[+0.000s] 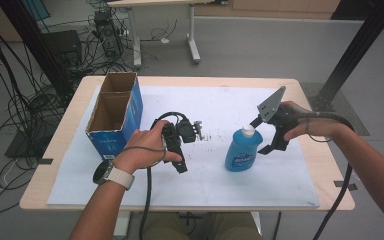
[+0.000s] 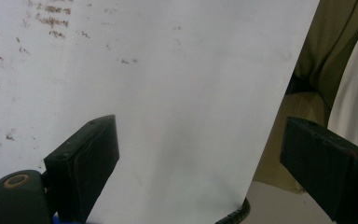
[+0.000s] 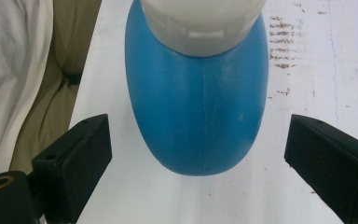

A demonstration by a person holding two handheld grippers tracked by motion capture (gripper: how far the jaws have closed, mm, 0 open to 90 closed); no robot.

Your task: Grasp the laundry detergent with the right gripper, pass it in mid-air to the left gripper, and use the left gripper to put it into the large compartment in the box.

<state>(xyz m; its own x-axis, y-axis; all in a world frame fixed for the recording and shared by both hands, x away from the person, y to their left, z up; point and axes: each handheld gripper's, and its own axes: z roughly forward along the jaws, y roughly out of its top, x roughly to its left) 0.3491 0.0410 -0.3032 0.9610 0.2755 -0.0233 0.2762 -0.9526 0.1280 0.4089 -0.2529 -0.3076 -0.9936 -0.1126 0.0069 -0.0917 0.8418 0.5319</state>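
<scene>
White paper (image 1: 240,185) covers the table (image 1: 70,125). My right gripper (image 1: 266,134) hangs just beside the blue bottle (image 1: 242,150), jaws spread wide, nothing pinched; the bottle stands upright between them, untouched. My left gripper (image 1: 179,150) rests gaping over bare paper. Cardboard box (image 1: 114,116) sits at far left.

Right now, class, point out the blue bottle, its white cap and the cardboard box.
blue bottle (image 1: 241,151), high view, on the labelled front of its body.
white cap (image 3: 200,18), right gripper view, on the cap's side wall.
cardboard box (image 1: 134,104), high view, on its blue right side wall.
</scene>
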